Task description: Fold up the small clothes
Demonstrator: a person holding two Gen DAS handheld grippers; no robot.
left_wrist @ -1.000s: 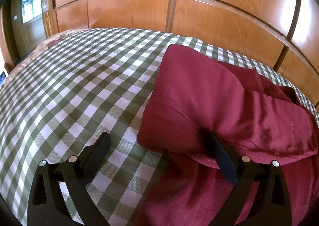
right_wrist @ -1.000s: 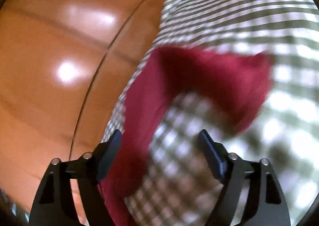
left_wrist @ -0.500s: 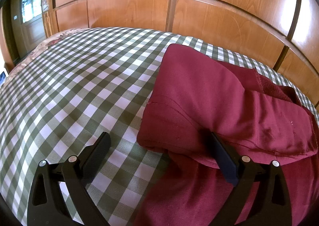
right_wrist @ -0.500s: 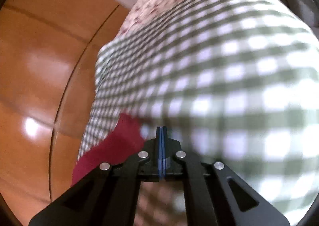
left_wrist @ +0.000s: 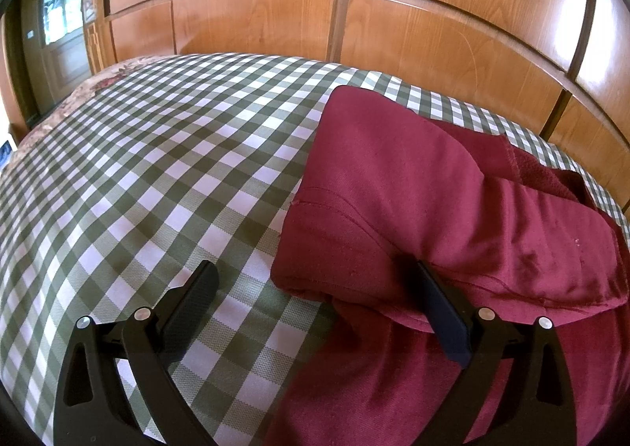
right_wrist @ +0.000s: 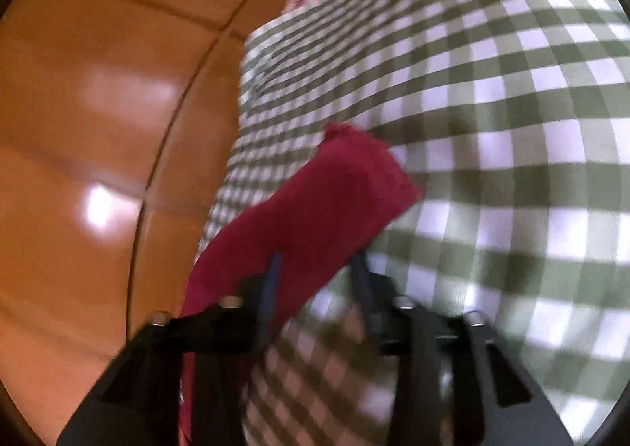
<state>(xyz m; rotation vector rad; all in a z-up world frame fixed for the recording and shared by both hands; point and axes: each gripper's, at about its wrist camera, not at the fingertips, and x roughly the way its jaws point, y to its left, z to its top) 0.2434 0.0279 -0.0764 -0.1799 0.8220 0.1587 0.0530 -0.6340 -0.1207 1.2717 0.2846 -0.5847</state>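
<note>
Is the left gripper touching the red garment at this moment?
Touching. In the left wrist view the left gripper is open, and one finger is tucked under the folded edge of the red garment; the other rests over the checked cloth.

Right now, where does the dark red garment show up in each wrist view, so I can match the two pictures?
Left wrist: the dark red garment fills the right half, folded, lying over the right finger of the open left tongs.
Right wrist: the garment is a blurred strip at lower centre, reaching between the fingers of the right tongs.
Shared landmark: the green checked cloth under it.
</note>
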